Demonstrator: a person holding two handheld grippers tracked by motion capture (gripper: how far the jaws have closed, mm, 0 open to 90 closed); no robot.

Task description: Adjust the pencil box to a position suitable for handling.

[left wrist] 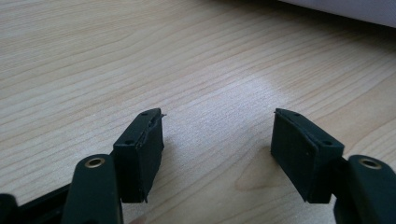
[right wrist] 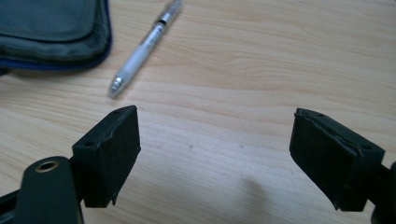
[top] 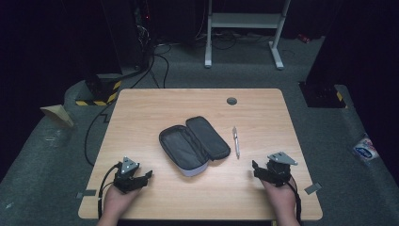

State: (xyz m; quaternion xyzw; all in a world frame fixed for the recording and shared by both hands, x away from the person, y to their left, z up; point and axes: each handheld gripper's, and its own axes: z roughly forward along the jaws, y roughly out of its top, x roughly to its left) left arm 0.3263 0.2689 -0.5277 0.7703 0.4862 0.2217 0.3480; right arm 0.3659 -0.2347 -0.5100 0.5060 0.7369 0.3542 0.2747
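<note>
Pen (top: pixel 236 141) lies on bench (top: pixel 155 101) just beside open pencil case (top: pixel 194 143). Right gripper (right wrist: pixel 215 154) sits near the pen, jaws released, empty. Left gripper (left wrist: pixel 217 149) likewise released.

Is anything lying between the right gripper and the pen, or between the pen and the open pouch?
Nothing visible. The right gripper has open, empty jaws, with bare table up to the pen. The pen lies just beside the open pencil pouch, only bare wood between them.
</note>
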